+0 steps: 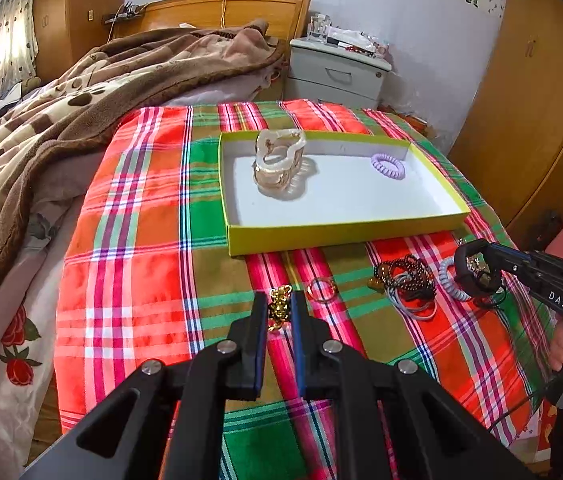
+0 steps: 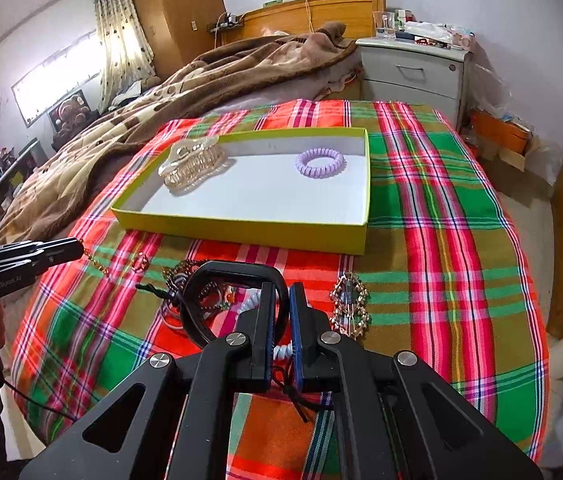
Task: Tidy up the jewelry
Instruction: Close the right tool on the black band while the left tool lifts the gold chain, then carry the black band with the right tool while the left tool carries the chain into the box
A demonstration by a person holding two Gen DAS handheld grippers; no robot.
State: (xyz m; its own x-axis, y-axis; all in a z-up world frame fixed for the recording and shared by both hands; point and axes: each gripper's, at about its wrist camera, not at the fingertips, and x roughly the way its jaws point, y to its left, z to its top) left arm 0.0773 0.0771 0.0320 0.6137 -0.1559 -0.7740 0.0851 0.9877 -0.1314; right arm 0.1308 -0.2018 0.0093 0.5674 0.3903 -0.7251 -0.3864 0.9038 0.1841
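Gold links fill the narrow gap of my left gripper (image 1: 279,307), whose jaws are clenched on the gold chain (image 1: 279,305); my right wrist view shows that chain trailing from the tip down onto the plaid cloth (image 1: 137,216). Just right of it in the left view lies a small gold ring (image 1: 321,289), then a tangled heap of dark beads and hair ties (image 1: 405,284), and beyond that a pale blue coil tie (image 1: 449,280) beside my right gripper (image 1: 466,265).

My right gripper (image 2: 281,300) has its jaws closed on a black hoop bangle (image 2: 237,270), gripping its right-hand side, with the pale coil tie behind the pads. Only this view shows a gold link bracelet (image 2: 351,308) lying on the cloth just right of those jaws; the left view does not reach it.

Farther back, the yellow-green tray (image 1: 345,236) sits on the cloth. Inside, a clear amber hair claw (image 1: 279,162) stands at the left and a lilac coil tie (image 1: 388,165) rests near the right back corner, well apart. The brown blanket (image 1: 81,92) covers the bed to the left, and a grey nightstand (image 1: 337,70) stands behind.
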